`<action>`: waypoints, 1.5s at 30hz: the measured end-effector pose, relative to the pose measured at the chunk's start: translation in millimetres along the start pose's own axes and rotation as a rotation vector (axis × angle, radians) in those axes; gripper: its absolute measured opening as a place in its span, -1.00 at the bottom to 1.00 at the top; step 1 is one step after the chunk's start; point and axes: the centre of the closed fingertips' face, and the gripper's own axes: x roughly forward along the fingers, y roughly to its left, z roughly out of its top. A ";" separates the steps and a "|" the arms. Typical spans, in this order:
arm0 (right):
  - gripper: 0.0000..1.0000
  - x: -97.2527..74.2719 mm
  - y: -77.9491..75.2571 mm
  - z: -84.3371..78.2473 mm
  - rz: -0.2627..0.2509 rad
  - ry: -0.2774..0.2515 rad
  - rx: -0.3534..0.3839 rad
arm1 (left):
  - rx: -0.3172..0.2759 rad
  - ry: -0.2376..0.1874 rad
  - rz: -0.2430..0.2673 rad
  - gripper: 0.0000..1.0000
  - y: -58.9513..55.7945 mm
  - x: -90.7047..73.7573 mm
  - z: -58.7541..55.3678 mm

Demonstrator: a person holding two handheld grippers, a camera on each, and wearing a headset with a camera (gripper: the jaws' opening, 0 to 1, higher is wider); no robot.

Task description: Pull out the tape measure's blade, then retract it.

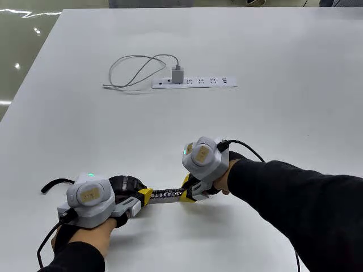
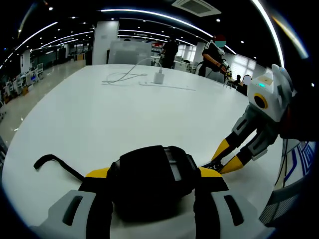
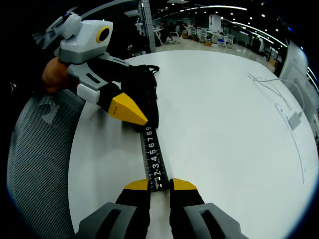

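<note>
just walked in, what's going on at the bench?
A person is working a tape measure with two handheld grippers on a white table. The left gripper has its jaws clamped around the black body, and the right gripper pinches the tip of the blade. A short stretch of blade is out, lying flat between them.

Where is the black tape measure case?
The case sits low left in the head view, clamped in the left tongs, blade stretching to the right tongs.
</note>
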 end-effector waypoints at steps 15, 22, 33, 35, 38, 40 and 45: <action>-0.78 4.3 1.7 6.9 -0.007 -0.005 0.018 | -0.003 -0.001 -0.002 0.24 0.7 0.5 0.7; -0.78 7.3 1.8 10.9 -0.012 -0.022 -0.030 | -0.003 -0.001 -0.004 0.24 1.0 0.8 0.7; -0.79 12.0 4.4 18.6 -0.009 -0.065 -0.007 | 0.005 0.001 -0.011 0.24 1.1 0.0 0.1; -0.79 12.6 4.5 19.6 -0.007 -0.068 0.002 | 0.003 0.002 -0.010 0.24 1.1 0.1 0.2; -0.79 13.9 4.8 22.1 -0.002 -0.070 0.011 | 0.003 0.003 -0.013 0.24 1.0 0.4 0.2; -0.79 14.9 5.4 24.3 0.005 -0.082 -0.027 | 0.002 0.002 -0.014 0.24 1.0 0.3 0.2; -0.79 16.7 6.4 26.7 0.005 -0.083 -0.046 | -0.001 0.003 -0.012 0.24 1.0 0.2 0.2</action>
